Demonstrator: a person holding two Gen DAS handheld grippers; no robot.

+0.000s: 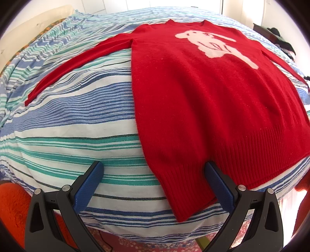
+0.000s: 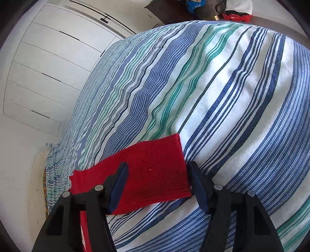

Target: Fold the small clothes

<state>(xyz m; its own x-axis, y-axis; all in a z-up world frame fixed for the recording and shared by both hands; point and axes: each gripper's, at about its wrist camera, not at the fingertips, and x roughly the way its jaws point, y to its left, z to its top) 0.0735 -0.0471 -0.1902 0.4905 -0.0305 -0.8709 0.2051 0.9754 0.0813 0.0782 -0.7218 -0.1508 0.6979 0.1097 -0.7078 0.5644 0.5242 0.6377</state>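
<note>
A red knit sweater (image 1: 203,93) with a white dog figure (image 1: 215,44) lies flat, front up, on the striped bed cover (image 1: 77,120). Its left sleeve (image 1: 77,60) stretches out to the left. My left gripper (image 1: 153,170) is open at the hem's near left corner, its right finger (image 1: 215,178) touching the ribbed hem (image 1: 186,180). In the right wrist view the sweater's other sleeve cuff (image 2: 155,170) lies between the open fingers of my right gripper (image 2: 158,174), low over the cover.
The bed cover (image 2: 213,87) is blue, green and white striped. White wardrobe doors (image 2: 48,67) stand beside the bed. A dark table with a red box (image 2: 236,16) is beyond the bed's far end. Orange fabric (image 1: 15,205) lies below the near bed edge.
</note>
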